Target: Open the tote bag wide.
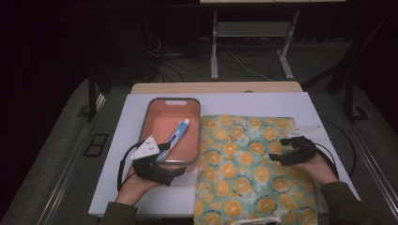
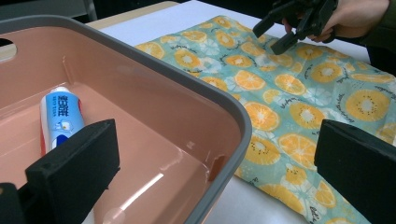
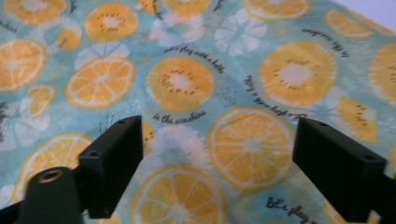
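Note:
A pink tray with a grey rim (image 1: 155,112) sits left of centre on the white board, and a blue and white toothpaste tube (image 1: 174,139) lies in it. My left gripper (image 1: 179,165) stands open at the tray's near right corner. In the left gripper view the rim (image 2: 187,84) passes between the jaws, one inside near the tube (image 2: 60,116) and one outside, neither touching. A teal cloth with orange slices (image 1: 244,159) lies flat beside the tray. My right gripper (image 1: 280,150) hovers open over its right part, its jaws wide above the print (image 3: 187,70), nothing between them.
The white board (image 1: 117,140) covers a wooden table whose far edge (image 1: 216,87) shows behind. A white slip (image 1: 307,129) lies at the cloth's far right corner. Beyond the table are metal table legs (image 1: 214,51) and cables on the floor.

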`<state>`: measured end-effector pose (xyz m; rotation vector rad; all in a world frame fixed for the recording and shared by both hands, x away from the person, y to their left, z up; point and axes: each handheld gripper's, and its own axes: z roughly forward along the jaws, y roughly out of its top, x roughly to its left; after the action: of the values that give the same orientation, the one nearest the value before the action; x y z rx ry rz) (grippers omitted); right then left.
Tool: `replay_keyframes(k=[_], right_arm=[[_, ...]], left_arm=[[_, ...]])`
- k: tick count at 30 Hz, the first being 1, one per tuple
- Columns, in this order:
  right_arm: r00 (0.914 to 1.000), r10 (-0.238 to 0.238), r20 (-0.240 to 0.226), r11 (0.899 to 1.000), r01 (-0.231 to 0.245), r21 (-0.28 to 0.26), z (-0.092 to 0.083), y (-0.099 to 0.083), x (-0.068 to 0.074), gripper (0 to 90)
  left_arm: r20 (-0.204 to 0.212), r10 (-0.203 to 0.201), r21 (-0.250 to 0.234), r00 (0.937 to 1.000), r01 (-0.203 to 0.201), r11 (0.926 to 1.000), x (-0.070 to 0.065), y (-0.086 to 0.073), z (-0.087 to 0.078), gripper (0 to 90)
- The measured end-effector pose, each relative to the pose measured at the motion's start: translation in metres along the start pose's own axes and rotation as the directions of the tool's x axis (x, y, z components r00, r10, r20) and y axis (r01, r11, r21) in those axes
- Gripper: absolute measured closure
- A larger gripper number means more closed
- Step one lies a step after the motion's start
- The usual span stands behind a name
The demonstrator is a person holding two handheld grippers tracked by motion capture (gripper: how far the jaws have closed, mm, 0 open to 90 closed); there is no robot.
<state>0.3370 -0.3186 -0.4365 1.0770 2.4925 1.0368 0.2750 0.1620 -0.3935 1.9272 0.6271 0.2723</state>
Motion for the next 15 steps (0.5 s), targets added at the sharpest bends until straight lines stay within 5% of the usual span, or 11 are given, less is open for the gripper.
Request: replay_keyframes(k=[8,12,15], right_arm=[[0.9976,-0.062,-0.029,0.994,0.065,0.088,0.013,-0.003,0.008,33.5],[0.9960,-0.087,-0.023,0.991,0.089,0.098,0.012,-0.001,0.014,65.7],[0.9957,-0.091,-0.020,0.991,0.092,0.101,0.013,0.000,0.016,75.7]], left_arm=[[-0.006,0.000,0.005,1.0000,0.000,1.0000,0.000,0.000,0.000,0.0],[-0.007,0.003,0.007,1.0000,-0.003,1.0000,-0.001,0.000,0.000,0.0],[-0.008,0.003,0.007,1.0000,-0.003,1.0000,-0.001,0.000,0.001,0.0]])
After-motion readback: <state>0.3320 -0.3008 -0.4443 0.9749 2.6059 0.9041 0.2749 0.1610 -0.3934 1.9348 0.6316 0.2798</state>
